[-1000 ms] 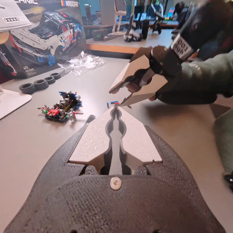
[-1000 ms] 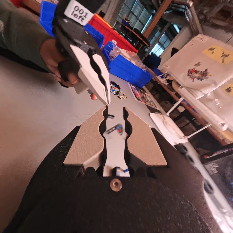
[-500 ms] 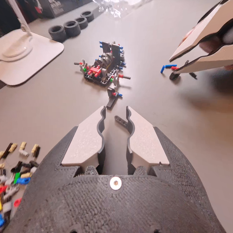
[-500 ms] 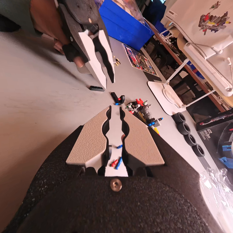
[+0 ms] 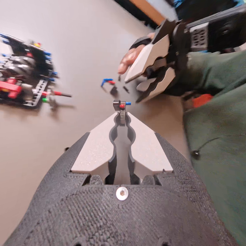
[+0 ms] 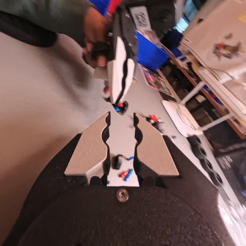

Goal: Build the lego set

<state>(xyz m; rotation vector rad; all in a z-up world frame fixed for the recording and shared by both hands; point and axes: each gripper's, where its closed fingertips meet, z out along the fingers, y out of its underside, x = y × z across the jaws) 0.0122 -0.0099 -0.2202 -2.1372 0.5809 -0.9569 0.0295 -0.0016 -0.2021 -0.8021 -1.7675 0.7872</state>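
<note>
Two tongs are showing: the left tongs (image 5: 122, 112) and the right tongs (image 6: 121, 115). One partly built chassis (image 5: 22, 82) is sitting on the tabletop (image 5: 82, 40). Right of the chassis, one small black assembly (image 5: 120, 106) is carrying one red pin and one blue pin. Beyond it, roughly five or six loose small pieces (image 5: 111, 85) are lying, blurred past a sure count. Four black tyres (image 6: 206, 158) are lining up near the chassis, with one white stand base (image 6: 179, 117) and one blue bin (image 6: 150, 53) farther off.
</note>
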